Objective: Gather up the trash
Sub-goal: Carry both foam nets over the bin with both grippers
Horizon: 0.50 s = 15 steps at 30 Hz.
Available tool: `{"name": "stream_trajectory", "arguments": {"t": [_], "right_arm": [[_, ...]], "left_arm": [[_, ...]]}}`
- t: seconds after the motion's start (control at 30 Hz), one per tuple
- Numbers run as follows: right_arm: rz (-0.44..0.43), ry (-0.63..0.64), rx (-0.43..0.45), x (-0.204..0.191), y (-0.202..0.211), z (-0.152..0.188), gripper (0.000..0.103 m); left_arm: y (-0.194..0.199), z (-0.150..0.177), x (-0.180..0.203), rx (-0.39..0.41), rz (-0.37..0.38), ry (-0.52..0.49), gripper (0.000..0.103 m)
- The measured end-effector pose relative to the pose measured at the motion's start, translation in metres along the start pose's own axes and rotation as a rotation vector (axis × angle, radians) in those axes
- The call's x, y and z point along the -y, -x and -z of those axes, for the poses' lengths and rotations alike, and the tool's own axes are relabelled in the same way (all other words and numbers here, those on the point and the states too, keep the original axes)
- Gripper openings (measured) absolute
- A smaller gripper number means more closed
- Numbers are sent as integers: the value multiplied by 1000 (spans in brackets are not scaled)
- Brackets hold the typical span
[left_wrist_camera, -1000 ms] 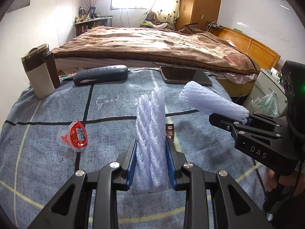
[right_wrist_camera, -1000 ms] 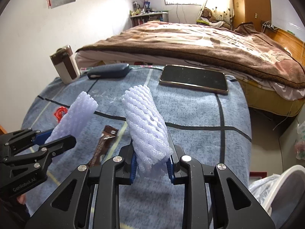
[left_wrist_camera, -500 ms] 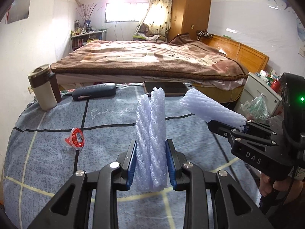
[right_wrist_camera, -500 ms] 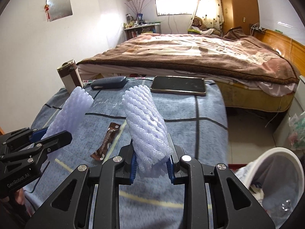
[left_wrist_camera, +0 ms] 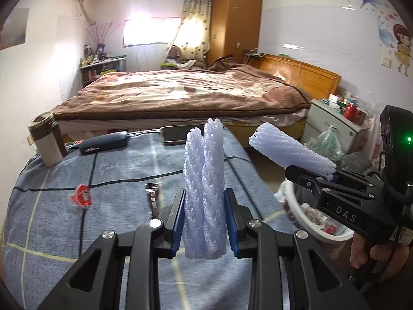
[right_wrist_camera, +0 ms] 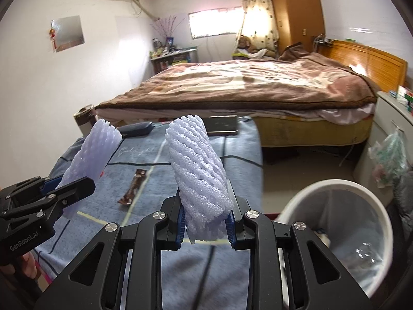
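Left gripper, seen from its own wrist camera: the blue pads are pinched on a folded foam net sleeve, which is held upright between the fingers; right gripper, seen from its own wrist camera: the pads are clamped on the base of a second foam net sleeve, which is tilted toward 11 o'clock. In the left wrist view the right gripper is seen at 3 o'clock, with its sleeve pointing toward 10 o'clock; below it part of the white trash bin rim is shown, with scraps inside. In the right wrist view the bin is placed at 4 o'clock, on the floor just beside the table edge; both sleeves are held above the blue checked tablecloth, not over the bin. On the cloth are left a brown snack wrapper at 10 o'clock and, in the left wrist view, a red-lidded jelly cup at 9 o'clock; a dark case, a tumbler and a tablet are set along the far edge; a bed is shown beyond.
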State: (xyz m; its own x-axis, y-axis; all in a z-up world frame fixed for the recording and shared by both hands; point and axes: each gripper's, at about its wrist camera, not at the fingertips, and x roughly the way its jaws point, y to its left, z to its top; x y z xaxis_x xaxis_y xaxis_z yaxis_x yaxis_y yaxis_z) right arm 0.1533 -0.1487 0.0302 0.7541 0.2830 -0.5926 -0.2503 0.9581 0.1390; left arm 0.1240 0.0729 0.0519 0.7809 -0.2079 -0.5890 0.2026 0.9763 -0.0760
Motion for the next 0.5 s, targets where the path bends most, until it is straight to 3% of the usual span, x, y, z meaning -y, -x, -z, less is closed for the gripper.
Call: {"name": "stream_trajectory", "arguments": {"t": [0.5], "right_arm": [[136, -136, 48, 63, 43, 18, 28]], "left_arm": [[-14, 0, 88, -16, 133, -85, 31]]}}
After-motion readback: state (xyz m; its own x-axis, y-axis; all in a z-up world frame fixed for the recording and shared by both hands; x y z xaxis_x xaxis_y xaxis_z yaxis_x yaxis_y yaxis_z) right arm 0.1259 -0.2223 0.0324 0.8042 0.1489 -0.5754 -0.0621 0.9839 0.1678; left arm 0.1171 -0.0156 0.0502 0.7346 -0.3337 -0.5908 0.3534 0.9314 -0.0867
